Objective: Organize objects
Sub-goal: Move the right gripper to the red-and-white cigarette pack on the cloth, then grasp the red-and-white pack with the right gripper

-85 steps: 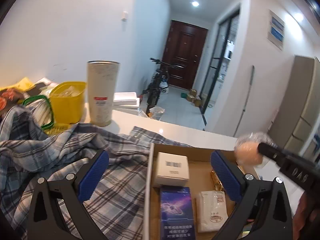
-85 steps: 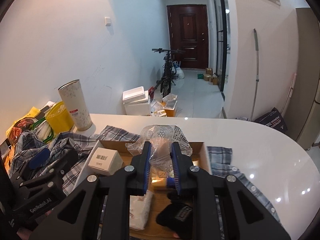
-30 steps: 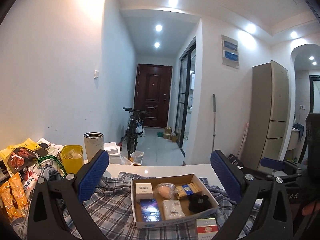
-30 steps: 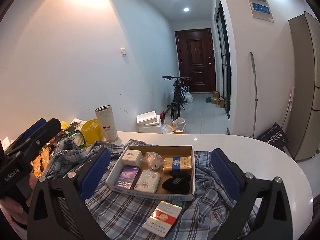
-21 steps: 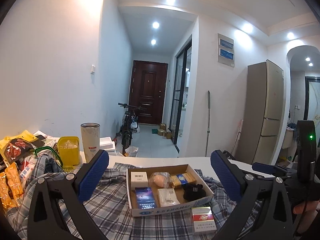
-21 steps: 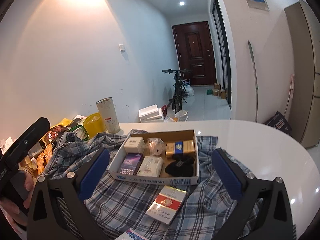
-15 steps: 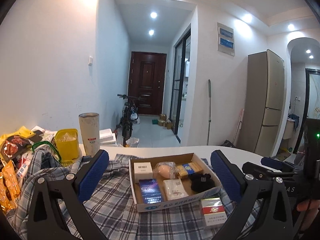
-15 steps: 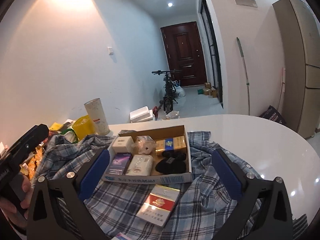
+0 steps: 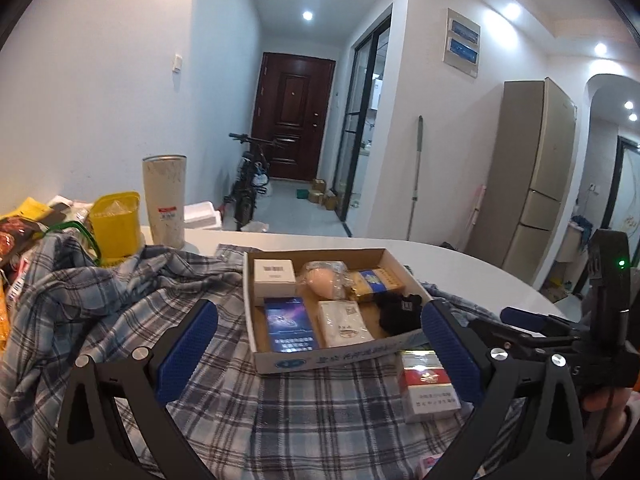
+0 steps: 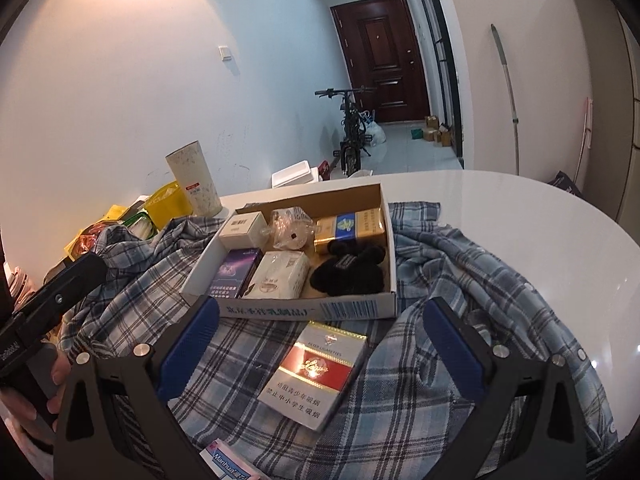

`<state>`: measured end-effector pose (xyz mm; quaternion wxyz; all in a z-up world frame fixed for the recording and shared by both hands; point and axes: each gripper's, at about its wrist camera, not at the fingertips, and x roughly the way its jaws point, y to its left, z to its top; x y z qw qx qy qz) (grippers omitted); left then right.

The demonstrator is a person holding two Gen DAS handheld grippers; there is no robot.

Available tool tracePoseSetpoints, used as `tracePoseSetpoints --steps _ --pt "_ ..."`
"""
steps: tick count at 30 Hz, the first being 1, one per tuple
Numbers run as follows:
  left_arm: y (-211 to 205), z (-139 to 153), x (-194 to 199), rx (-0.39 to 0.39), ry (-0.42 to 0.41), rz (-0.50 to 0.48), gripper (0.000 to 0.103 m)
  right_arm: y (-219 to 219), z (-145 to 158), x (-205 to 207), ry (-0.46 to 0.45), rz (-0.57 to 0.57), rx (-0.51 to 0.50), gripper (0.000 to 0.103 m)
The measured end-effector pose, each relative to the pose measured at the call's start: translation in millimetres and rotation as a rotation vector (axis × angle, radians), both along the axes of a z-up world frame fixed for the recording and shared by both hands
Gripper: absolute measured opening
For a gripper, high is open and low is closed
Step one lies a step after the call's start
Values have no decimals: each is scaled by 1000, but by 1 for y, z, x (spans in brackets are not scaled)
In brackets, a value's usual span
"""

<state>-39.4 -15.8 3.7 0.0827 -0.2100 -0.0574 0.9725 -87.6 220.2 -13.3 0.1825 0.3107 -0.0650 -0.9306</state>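
Cardboard box (image 10: pixel 348 309), shallow and open-topped, sits on the blue plaid shirt (image 10: pixel 460 280) spread over my white worktop (image 10: pixel 520 208), its long side running across my view. Inside: a white carton (image 10: pixel 243 230), a clear-wrapped round thing (image 10: pixel 290 229), a gold pack (image 10: pixel 349 230) lying crosswise, a purple pack (image 10: pixel 234 273) and a white pack (image 10: pixel 279 276) lying end-on, and a black fuzzy item (image 10: pixel 348 272). Just in front of the box lies a red-and-white cigarette pack (image 10: pixel 314 374) flat on the shirt, long axis angled away to the right. My right tongs (image 10: pixel 320 354) are spread wide, empty, straddling that pack without touching it. My left tongs (image 9: pixel 320 354) gape wide too, holding nothing, over the box's near wall.
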Motion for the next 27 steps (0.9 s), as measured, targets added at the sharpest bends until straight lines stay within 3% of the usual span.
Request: tracePoseSetpoints --steps 5,9,17,27 --pt "4 -2 -1 -27 3 0 103 -9 -7 1 -37 53 9 99" --pt "5 -4 -2 -35 -2 20 103 -19 -18 -1 -101 110 9 87" --pt "-6 -5 -5 24 -31 45 103 -35 -45 -9 -217 134 60 79" --pt "-3 -5 -5 23 -36 34 103 -49 -52 -8 -203 148 150 71"
